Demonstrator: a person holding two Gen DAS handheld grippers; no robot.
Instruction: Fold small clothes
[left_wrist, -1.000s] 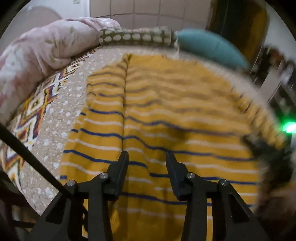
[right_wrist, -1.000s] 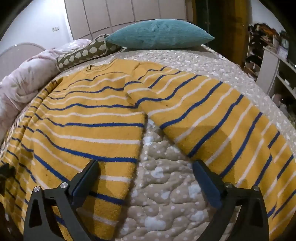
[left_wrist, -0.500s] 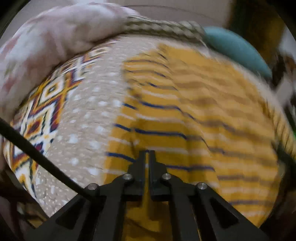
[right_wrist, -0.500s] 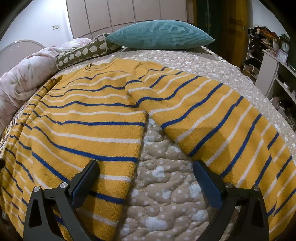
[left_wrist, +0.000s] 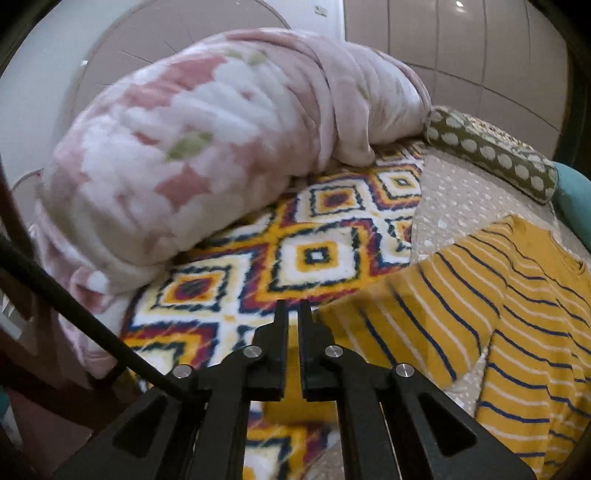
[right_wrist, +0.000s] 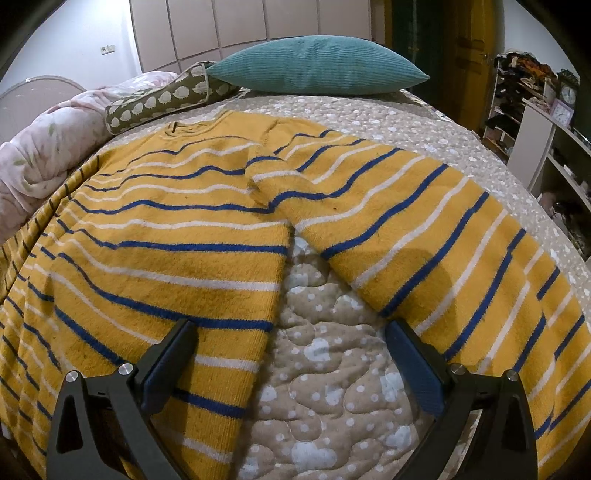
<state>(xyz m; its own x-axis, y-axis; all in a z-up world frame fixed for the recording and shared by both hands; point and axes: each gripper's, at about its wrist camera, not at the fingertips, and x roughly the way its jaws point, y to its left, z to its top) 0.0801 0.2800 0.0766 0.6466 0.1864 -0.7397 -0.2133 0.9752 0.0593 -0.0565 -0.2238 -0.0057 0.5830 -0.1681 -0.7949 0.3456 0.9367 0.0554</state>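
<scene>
A yellow sweater with blue and white stripes (right_wrist: 177, 236) lies spread on the bed, its right sleeve (right_wrist: 424, 229) stretched to the right. My left gripper (left_wrist: 291, 317) is shut on the cuff of the left sleeve (left_wrist: 424, 321) and holds it out over the patterned blanket. My right gripper (right_wrist: 291, 350) is open and empty, low over the bedcover between the sweater's body and the right sleeve.
A pink floral duvet (left_wrist: 207, 147) is bunched at the left. A diamond-patterned blanket (left_wrist: 295, 251) lies beneath the left gripper. A spotted bolster (right_wrist: 159, 99) and a teal pillow (right_wrist: 317, 66) lie at the head. Shelves (right_wrist: 535, 122) stand at the right.
My left gripper closed on the sweater's left sleeve and swung left, drawing it out over the patterned blanket. The right gripper stayed open and barely moved.
</scene>
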